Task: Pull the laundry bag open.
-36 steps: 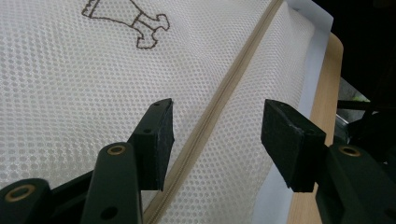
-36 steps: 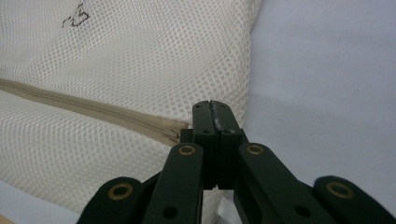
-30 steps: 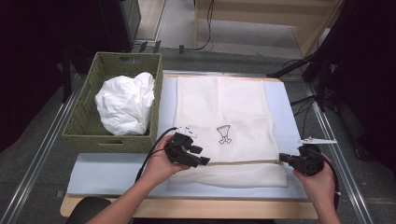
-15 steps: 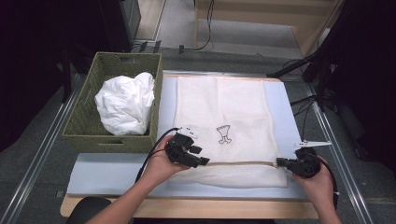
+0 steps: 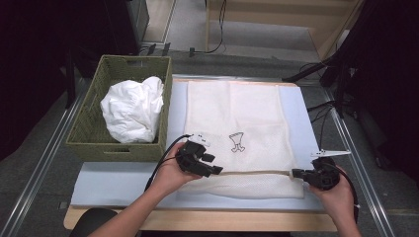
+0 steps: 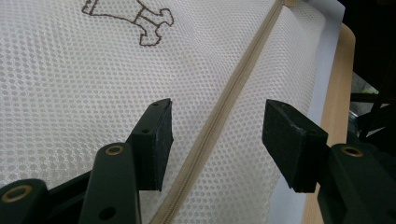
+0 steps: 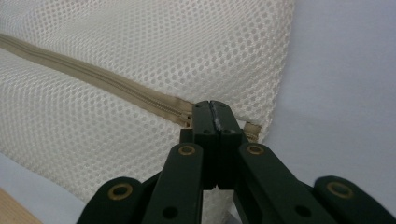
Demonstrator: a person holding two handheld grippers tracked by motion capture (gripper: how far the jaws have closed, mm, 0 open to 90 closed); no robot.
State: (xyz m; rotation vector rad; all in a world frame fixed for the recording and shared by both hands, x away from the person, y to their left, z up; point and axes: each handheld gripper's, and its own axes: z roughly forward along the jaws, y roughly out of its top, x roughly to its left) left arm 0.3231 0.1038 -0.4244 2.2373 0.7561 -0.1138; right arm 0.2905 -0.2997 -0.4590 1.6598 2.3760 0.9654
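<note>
At 5 o'clock the right gripper (image 7: 215, 122) is clenched on the zipper (image 7: 107, 81) end at the mesh laundry bag's (image 5: 237, 118) right edge. At 7 o'clock the left gripper (image 6: 215, 135) stands released, straddling the zipper. Bare mat (image 5: 118, 180) lies beside it; the wicker basket (image 5: 86, 133) at 10 o'clock holds white cloth (image 5: 132, 107).

Black hand-held gripper (image 6: 215, 140) jaws with brass rivets, black trailing cables (image 5: 165, 158)

No legible text, labels, brands or numbers anywhere. Only marking: a small brown outline drawing (image 5: 237, 142) printed on the white mesh bag (image 5: 237, 113), centre of the high view and upper left of the left gripper view; no lettering in it.
</note>
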